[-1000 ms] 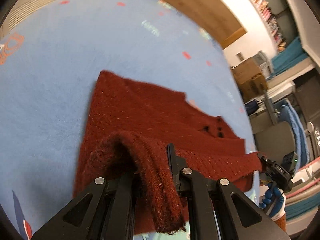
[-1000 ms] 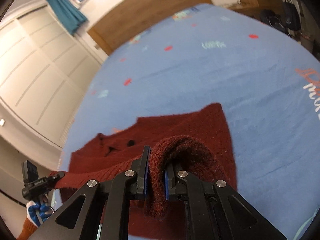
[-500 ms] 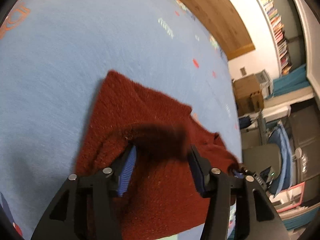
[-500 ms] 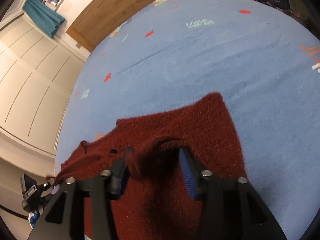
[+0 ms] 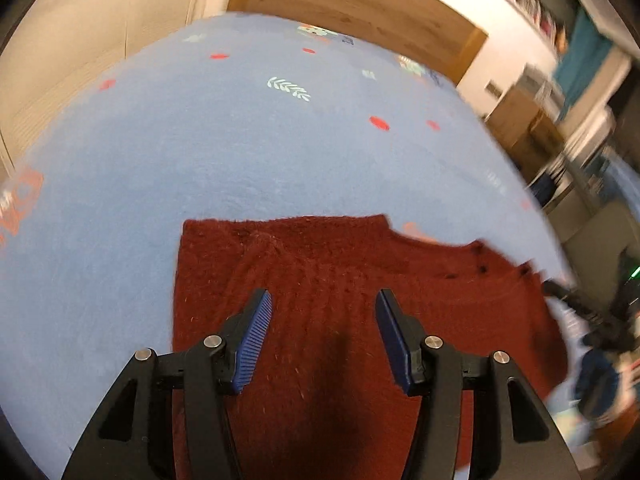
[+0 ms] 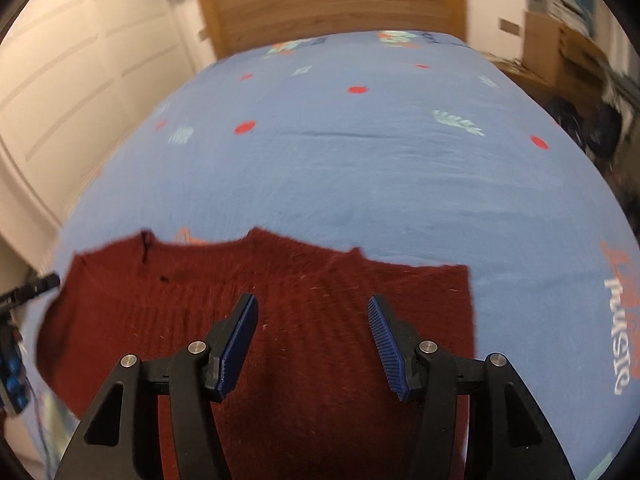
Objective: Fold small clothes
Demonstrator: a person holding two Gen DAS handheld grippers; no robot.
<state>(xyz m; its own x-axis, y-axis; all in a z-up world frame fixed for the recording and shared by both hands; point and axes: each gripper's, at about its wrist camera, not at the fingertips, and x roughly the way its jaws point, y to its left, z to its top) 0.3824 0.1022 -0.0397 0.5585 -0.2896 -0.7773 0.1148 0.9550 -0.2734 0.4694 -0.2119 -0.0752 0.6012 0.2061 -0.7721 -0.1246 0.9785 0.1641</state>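
Observation:
A dark red knitted sweater lies flat on the blue bedspread, near its front edge. It also shows in the right wrist view. My left gripper is open and empty, hovering over the sweater's middle. My right gripper is open and empty too, above the sweater. The sweater's near part is hidden behind the gripper bodies in both views.
The bedspread stretches far ahead to a wooden headboard. White wardrobe doors stand on the left. Cardboard boxes and clutter lie off the bed's right side. The other gripper's tip shows at the sweater's right edge.
Both grippers were shut on folds of the sweater a second ago. They opened, the fabric dropped onto the sweater, and both grippers pulled back and up.

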